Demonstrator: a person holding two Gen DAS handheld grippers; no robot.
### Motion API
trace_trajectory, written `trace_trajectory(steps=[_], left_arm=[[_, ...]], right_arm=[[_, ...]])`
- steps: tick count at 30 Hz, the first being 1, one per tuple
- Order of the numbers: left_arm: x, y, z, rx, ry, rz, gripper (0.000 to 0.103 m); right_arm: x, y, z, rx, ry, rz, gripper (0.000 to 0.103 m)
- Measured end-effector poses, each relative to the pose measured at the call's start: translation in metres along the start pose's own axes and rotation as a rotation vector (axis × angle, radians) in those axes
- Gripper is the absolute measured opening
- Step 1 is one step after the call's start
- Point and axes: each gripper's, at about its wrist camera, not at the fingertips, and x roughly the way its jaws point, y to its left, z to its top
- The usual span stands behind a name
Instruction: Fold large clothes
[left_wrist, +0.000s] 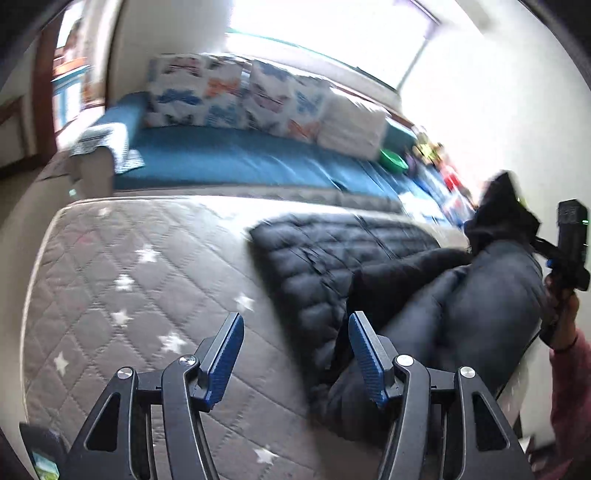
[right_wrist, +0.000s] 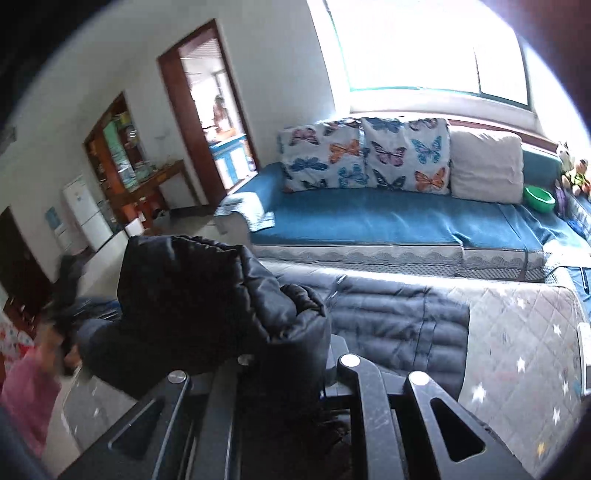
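Dark navy quilted jacket (left_wrist: 332, 258) lies on the grey star-print quilted mattress (left_wrist: 122, 280), toward its right half in the left wrist view. The jacket's left edge runs diagonally across the pad; all the mattress left of that edge is bare and open. The mattress's rounded far-left corner and near-left edge are visible, with floor beyond.

Left tool (left_wrist: 295, 354) stands partly open, blue pads apart, nothing between them. It hangs over the mattress with its right finger just at the jacket's near-left edge; contact unclear because of blur.

Right tool (right_wrist: 284, 365) is closed on a bunched dark part of the jacket (right_wrist: 207, 295), lifted above the flat part. The fingertips are buried in fabric. In the left wrist view the raised bunch (left_wrist: 506, 210) stands up at the far right, with the person's hand (left_wrist: 565, 314) and pink sleeve (left_wrist: 569, 387) below it.

The flat quilted panel (right_wrist: 399, 317) ends at a straight edge, with bare mattress (right_wrist: 524, 343) beyond it on the right of the right wrist view.

Blue sofa (right_wrist: 369, 218) runs directly along the mattress's far edge, with butterfly cushions (right_wrist: 362, 155) and a green bowl (right_wrist: 539, 199) on it. There is no gap to move on that side. Open floor lies on the doorway (right_wrist: 207, 107) side.
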Motion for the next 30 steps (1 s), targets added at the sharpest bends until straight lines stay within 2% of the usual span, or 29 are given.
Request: trace_trajectory(steps=[3, 6, 9, 11, 14, 17, 20, 22, 24, 27, 29, 30], left_arm=[[-0.010, 0.012, 0.003, -0.036, -0.046, 0.024, 0.063], [-0.017, 0.011, 0.004, -0.029, -0.070, 0.018, 0.063], [-0.016, -0.007, 0.005, 0.016, -0.085, 0.017, 0.063], [-0.008, -0.022, 0.007, 0.039, -0.080, -0.004, 0.063], [0.010, -0.049, 0.014, 0.072, -0.064, -0.033, 0.063], [0.034, -0.073, 0.030, 0.065, -0.035, -0.069, 0.063], [0.054, -0.093, 0.047, 0.055, -0.019, -0.075, 0.063], [0.067, -0.105, 0.060, 0.040, -0.006, -0.079, 0.063], [0.077, -0.112, 0.071, 0.005, -0.008, -0.074, 0.070], [0.088, -0.120, 0.081, -0.016, -0.015, -0.043, 0.071], [0.098, -0.124, 0.086, -0.017, -0.007, -0.032, 0.071], [0.104, -0.122, 0.089, -0.031, -0.003, -0.023, 0.071]], right_arm=[[0.042, -0.022, 0.020, 0.059, 0.024, -0.014, 0.016], [0.086, -0.041, 0.029, 0.110, 0.059, -0.059, 0.016], [0.125, -0.057, 0.026, 0.138, 0.104, -0.112, 0.016], [0.145, -0.068, 0.022, 0.169, 0.140, -0.107, 0.017], [0.165, -0.084, 0.015, 0.228, 0.203, -0.096, 0.024], [0.154, -0.090, 0.021, 0.253, 0.209, -0.073, 0.025], [0.122, -0.085, 0.033, 0.232, 0.181, -0.045, 0.026], [0.088, -0.078, 0.036, 0.198, 0.146, -0.059, 0.029], [0.062, -0.073, 0.036, 0.176, 0.112, -0.047, 0.033], [0.026, -0.070, 0.019, 0.145, 0.087, -0.041, 0.041], [0.016, -0.069, 0.006, 0.109, 0.099, -0.048, 0.042], [0.014, -0.069, -0.002, 0.083, 0.109, -0.082, 0.042]])
